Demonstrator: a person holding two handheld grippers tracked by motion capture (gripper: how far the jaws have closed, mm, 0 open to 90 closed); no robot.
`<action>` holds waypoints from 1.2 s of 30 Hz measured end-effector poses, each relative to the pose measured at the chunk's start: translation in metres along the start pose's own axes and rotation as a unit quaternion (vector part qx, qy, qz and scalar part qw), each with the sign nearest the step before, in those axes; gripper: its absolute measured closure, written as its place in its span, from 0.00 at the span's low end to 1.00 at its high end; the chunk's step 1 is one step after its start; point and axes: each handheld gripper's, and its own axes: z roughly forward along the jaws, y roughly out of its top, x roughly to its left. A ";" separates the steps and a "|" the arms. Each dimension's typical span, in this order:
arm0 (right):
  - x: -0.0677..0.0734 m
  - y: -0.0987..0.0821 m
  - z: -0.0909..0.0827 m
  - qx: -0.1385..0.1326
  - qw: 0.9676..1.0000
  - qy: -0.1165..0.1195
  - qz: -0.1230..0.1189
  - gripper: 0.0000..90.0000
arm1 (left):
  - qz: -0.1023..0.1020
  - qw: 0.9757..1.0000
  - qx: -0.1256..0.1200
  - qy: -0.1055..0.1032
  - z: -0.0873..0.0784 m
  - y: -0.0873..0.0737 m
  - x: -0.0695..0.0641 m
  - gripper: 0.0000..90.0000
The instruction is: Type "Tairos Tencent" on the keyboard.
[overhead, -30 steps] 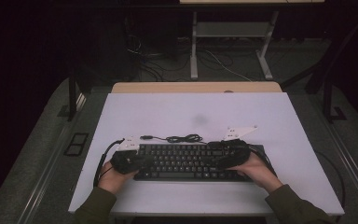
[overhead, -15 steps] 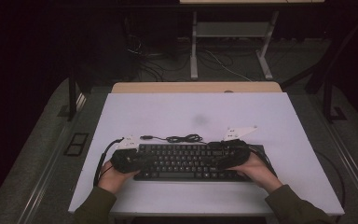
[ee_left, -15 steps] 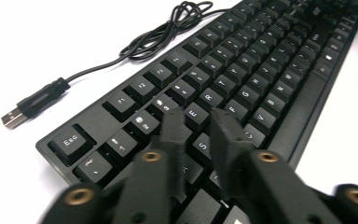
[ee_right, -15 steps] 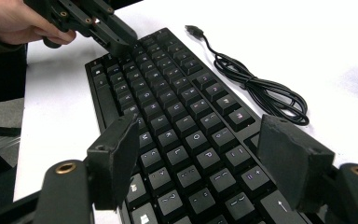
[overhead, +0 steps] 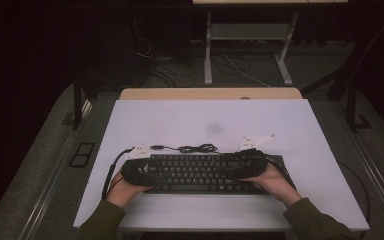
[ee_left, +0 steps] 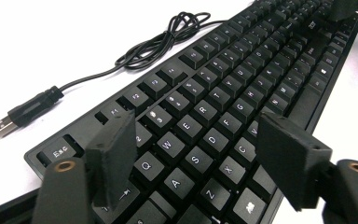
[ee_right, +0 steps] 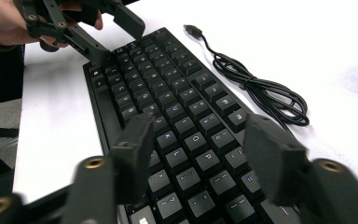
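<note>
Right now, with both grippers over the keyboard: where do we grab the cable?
Probably the straight run just behind the USB plug, from above. It lies flat and alone on the table, apart from the tangled coil by the keyboard.

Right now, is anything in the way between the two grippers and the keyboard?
No. Nothing visible is in the way. The left gripper and right gripper hang right over the keyboard, jaws apart with only keys below. The left jaws have just been opening, the right closing. The cable lies behind the keyboard.
</note>
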 end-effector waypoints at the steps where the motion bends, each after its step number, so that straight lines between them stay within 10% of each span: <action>1: 0.000 0.000 0.000 0.001 1.000 0.000 -0.002 0.52 | 0.001 1.000 0.000 0.000 0.000 0.000 0.000 0.30; 20: 0.003 0.013 0.022 0.014 1.000 0.007 -0.013 0.98 | 0.002 1.000 -0.007 0.001 0.003 0.001 -0.001 0.20; 36: 0.007 0.019 0.050 0.050 0.999 0.005 -0.021 0.99 | 0.002 1.000 -0.009 0.001 0.004 0.001 -0.002 0.19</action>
